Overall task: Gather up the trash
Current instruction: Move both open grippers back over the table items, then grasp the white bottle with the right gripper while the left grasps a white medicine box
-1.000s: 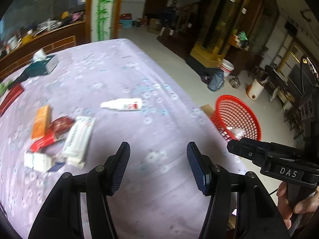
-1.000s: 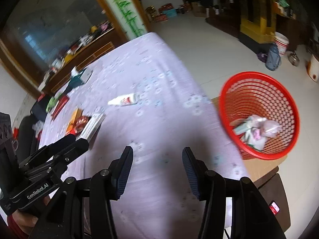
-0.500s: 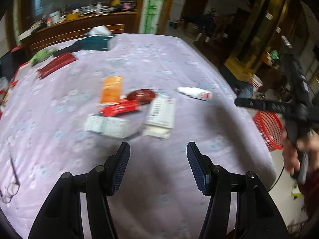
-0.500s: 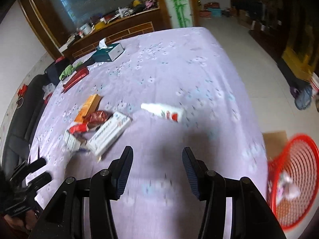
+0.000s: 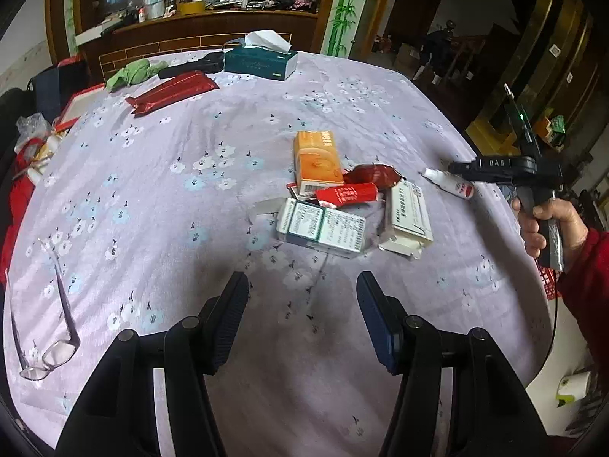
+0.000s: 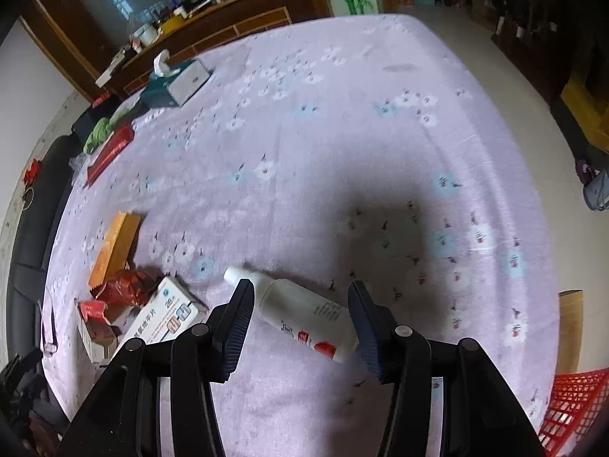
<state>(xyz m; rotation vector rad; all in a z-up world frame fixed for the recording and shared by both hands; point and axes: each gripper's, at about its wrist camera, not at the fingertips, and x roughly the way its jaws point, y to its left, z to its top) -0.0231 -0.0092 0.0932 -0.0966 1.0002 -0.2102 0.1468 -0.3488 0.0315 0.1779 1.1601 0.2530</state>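
Observation:
A white bottle [image 6: 300, 314] with a red label lies on the lilac flowered cloth, between the spread fingers of my right gripper [image 6: 298, 320], which is open around it. In the left wrist view the same bottle [image 5: 451, 184] lies under the right gripper's black body [image 5: 502, 169]. A pile of trash sits mid-table: an orange box [image 5: 318, 162], a dark red wrapper [image 5: 375, 173], a red tube [image 5: 348, 193], a green-and-white box [image 5: 323, 226] and a white carton [image 5: 409, 217]. My left gripper [image 5: 302, 314] hangs open just short of the pile.
The red mesh basket [image 6: 571, 403] stands on the floor past the table's right edge. At the far side lie a teal tissue box [image 5: 260, 61], a red packet [image 5: 173, 91] and a green cloth [image 5: 133, 72]. Spectacles [image 5: 49, 356] rest near the left edge.
Both grippers have swung from the basket side back over the table. The right one has come down around the white bottle; the left now faces the trash pile, closer than before.

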